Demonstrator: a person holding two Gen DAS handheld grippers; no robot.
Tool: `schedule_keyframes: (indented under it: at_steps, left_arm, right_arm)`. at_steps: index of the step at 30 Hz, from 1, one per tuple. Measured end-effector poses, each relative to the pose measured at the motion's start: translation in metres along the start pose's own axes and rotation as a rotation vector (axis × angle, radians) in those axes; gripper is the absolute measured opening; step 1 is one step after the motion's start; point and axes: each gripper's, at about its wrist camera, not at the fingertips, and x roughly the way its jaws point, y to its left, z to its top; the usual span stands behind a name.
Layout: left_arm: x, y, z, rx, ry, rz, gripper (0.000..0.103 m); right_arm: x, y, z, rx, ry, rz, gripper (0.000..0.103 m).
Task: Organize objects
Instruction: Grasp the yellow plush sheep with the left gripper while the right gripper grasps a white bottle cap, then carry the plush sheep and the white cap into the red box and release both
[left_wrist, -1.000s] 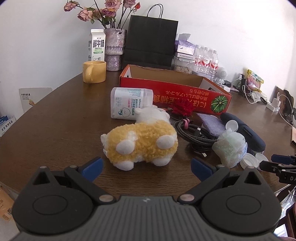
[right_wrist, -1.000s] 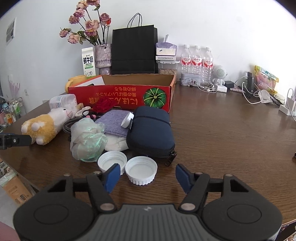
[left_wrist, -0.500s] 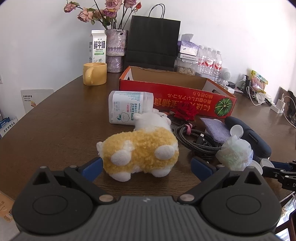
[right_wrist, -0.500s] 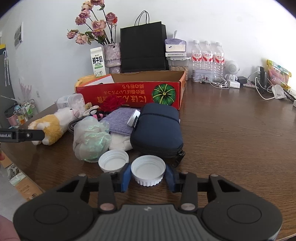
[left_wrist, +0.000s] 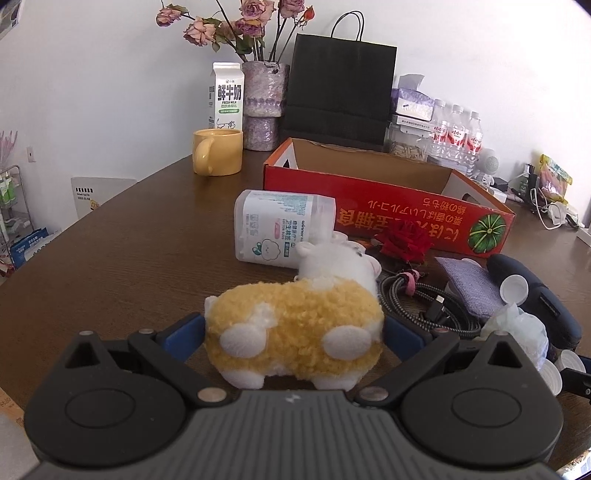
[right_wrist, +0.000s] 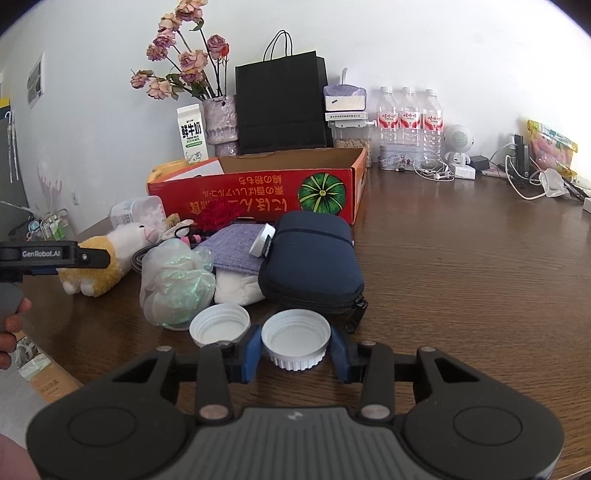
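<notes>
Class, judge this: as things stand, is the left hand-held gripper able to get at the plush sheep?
Probably yes: the left hand-held gripper already has its open fingers on either side of the plush sheep, with nothing between.

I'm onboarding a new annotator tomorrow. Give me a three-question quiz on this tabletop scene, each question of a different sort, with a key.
1. True or false: the right claw is closed on a white cap.
2. Multiple choice: what lies between the left claw's fingers? A) cotton swab box B) plush sheep C) coiled cable
3. Fill in: the yellow mug stands in front of a carton of ____.

Key:
1. True; a second white cap lies free beside it.
2. B, the plush sheep; the fingers flank it, and a firm squeeze cannot be told.
3. Milk; the milk carton stands beside the vase.
</notes>
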Motion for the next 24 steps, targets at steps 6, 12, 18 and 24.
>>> schedule_keyframes:
  at_steps: [6, 12, 18, 24]
  left_arm:
    - [0.008, -0.001, 0.001, -0.011, -0.002, 0.002, 0.103]
    - [0.005, 0.001, -0.002, -0.015, -0.022, -0.003, 0.098]
    - [-0.003, 0.004, -0.004, -0.007, -0.041, -0.003, 0.094]
    - [-0.019, 0.009, -0.004, -0.007, -0.08, -0.009, 0.093]
  right_arm:
    - [0.0, 0.001, -0.001, 0.004, -0.007, -0.005, 0.039]
    - [-0.003, 0.003, -0.003, 0.006, -0.007, -0.017, 0.039]
    - [-0.009, 0.007, -0.003, 0.004, -0.013, -0.031, 0.039]
    - [-0.02, 0.013, 0.0, -0.008, -0.037, -0.04, 0.039]
